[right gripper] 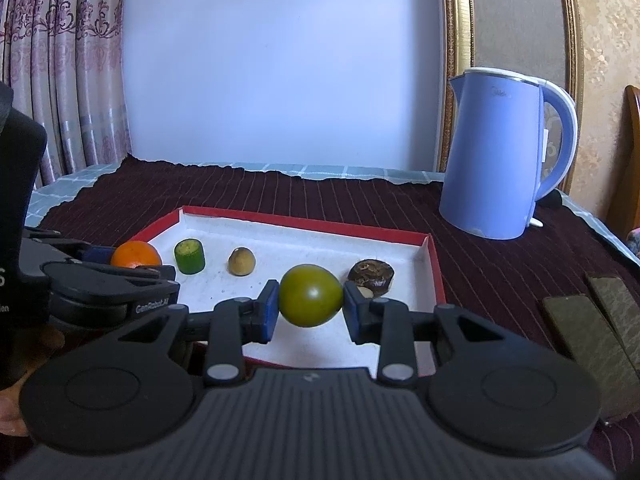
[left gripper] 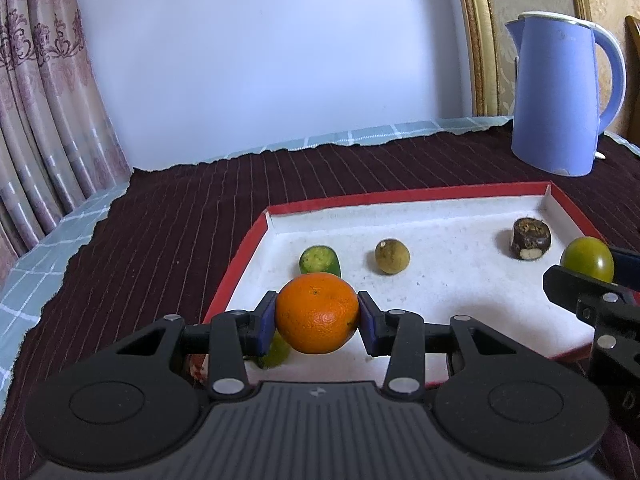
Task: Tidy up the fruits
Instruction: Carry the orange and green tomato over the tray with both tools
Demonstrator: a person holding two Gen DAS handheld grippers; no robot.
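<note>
My left gripper is shut on an orange, held over the near left part of a red-rimmed white tray. My right gripper is shut on a green tomato above the tray's near right side. On the tray floor lie a green cucumber piece, a small brown round fruit and a dark brown chunk. A yellow-green fruit peeks out under the left fingers. In the right wrist view the orange, cucumber piece, brown fruit and chunk form a row.
A blue electric kettle stands on the dark striped cloth behind the tray's right end. Two dark flat blocks lie at the right of the tray. Curtains hang at the left and a white wall rises behind the table.
</note>
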